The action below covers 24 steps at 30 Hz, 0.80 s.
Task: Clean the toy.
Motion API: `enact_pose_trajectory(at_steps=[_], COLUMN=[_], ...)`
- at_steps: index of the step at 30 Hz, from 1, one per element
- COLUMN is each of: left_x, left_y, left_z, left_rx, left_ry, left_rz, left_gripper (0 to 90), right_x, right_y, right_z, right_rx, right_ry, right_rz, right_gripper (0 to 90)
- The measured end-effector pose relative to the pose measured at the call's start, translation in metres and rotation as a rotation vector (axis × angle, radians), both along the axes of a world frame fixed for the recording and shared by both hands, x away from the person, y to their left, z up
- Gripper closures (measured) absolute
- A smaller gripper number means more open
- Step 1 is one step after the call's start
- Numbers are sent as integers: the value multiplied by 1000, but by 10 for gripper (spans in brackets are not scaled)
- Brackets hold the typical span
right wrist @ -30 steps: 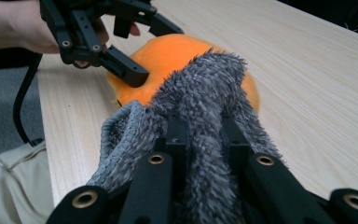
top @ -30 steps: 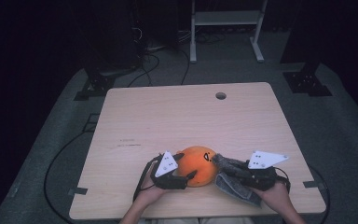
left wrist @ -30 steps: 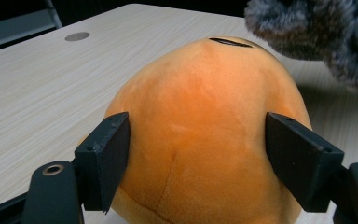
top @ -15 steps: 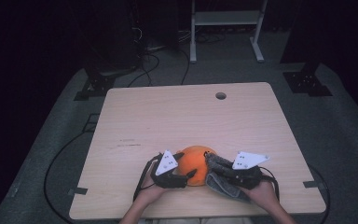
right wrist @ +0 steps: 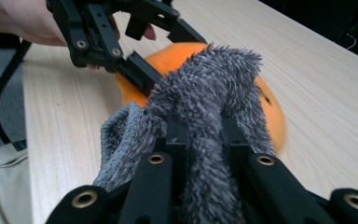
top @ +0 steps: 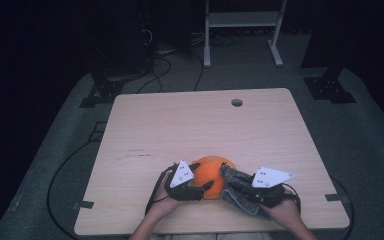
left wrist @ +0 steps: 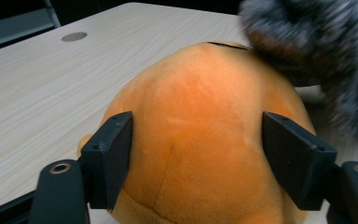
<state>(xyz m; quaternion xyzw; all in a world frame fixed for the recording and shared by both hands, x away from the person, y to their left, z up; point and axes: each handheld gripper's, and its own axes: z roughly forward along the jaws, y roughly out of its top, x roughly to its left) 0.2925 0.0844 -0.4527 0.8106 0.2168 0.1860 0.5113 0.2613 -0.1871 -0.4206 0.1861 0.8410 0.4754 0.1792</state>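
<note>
At the near edge of the bench (top: 145, 125), the right gripper (top: 240, 182) has slid in toward the plush (top: 212, 170) since a second ago — its jaws pinch a grey cloth (right wrist: 205, 121), which now drapes onto the orange side. Beside it, the left gripper (left wrist: 198, 158) straddles the plush, and its jaws have just been closing, pads now against the flanks. So the plush sits braced between both tools, near the front edge. Judging by this, wiping is beginning. Beyond lies bare wood, with a cable hole (top: 237, 102) far back.
</note>
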Motion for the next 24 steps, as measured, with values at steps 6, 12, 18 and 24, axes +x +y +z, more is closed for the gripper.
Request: enact_pose_trajectory(at_steps=[6, 12, 18, 24], left_x=[0, 3, 5, 7], left_y=[1, 5, 13, 13], left_z=[-1, 11, 12, 8], left_rx=[-5, -1, 21, 31], left_ry=[-6, 30, 47, 44], left_rz=[-7, -54, -66, -60], left_gripper=[294, 198, 170, 286], right_x=[15, 20, 21, 25], right_y=[-2, -15, -16, -23], right_z=[-9, -16, -20, -24], right_rx=[-9, -3, 0, -18], right_ry=[36, 73, 75, 97], right_rz=[-22, -65, -80, -118], right_gripper=[767, 767, 766, 766])
